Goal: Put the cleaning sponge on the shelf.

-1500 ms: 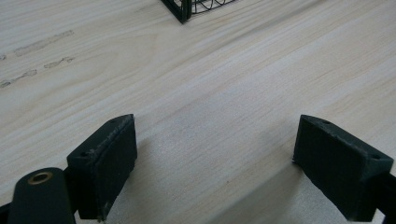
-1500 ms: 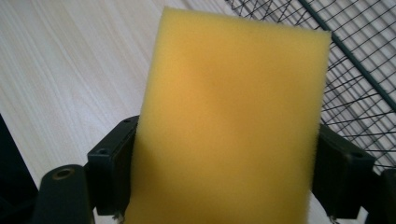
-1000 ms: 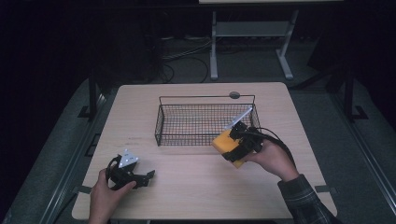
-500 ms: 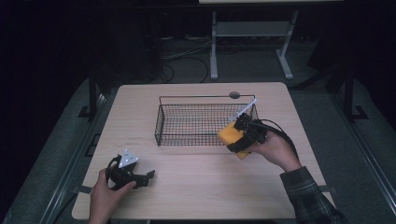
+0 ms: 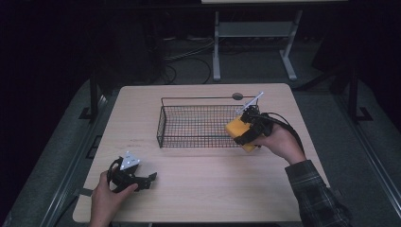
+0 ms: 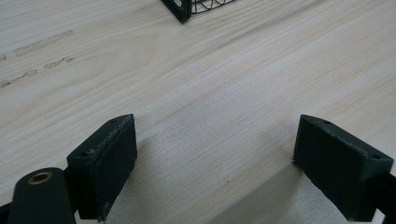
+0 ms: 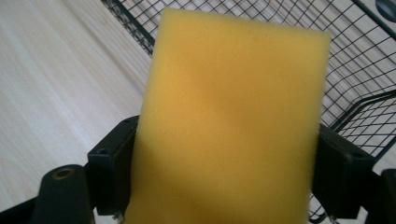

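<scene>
The yellow sponge [image 7: 231,126] was clamped between the jaws of the right hand-held gripper [image 5: 247,131], held above the right end of the wire basket [image 5: 198,124]. Its long axis ran outward from the jaws, toward the basket. The left hand-held gripper [image 6: 217,163] was rested open on the surface [image 5: 208,189].

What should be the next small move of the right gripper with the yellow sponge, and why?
Probably carry the yellow sponge a little further over the wire basket before letting go. The right gripper grips the sponge from both sides, and in the high view it hangs about at the basket's right end wall, not clearly inside. The left gripper rests open on the table.
</scene>
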